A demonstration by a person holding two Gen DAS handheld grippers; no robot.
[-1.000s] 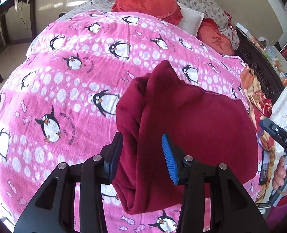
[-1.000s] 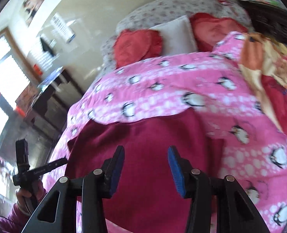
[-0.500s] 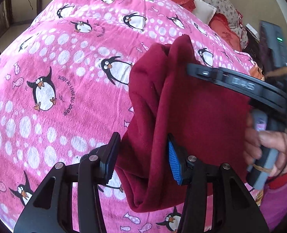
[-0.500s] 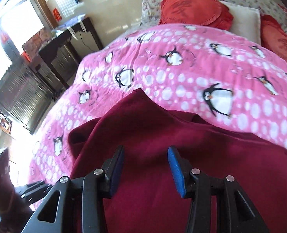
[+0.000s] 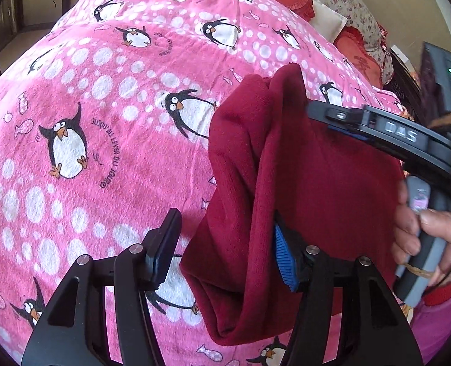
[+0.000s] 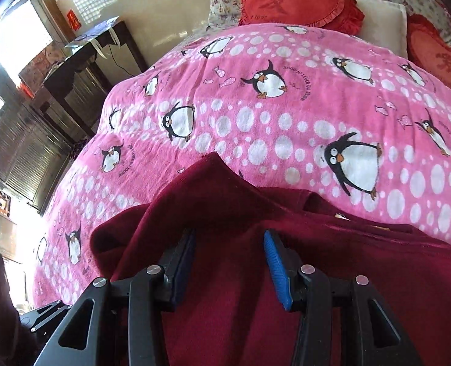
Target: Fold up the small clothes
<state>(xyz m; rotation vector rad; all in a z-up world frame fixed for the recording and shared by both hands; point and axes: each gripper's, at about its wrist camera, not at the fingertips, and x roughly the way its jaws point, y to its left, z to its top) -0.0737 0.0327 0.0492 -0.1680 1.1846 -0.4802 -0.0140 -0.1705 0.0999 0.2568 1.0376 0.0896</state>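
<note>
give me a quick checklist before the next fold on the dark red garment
1. Left gripper let go: ok, its fingers have just been opening, left pad clear of the cloth.
2. Dark red garment lying on the pink penguin blanket: ok.
3. Folded edge neat: not ok, bunched near the left gripper.
4. Right gripper gripping cloth: cannot tell.
5. Grippers apart from each other: ok.

The left tool (image 5: 222, 250), jaws just opening, straddles the folded maroon garment (image 5: 301, 189) on the penguin blanket (image 5: 88, 97).
</note>
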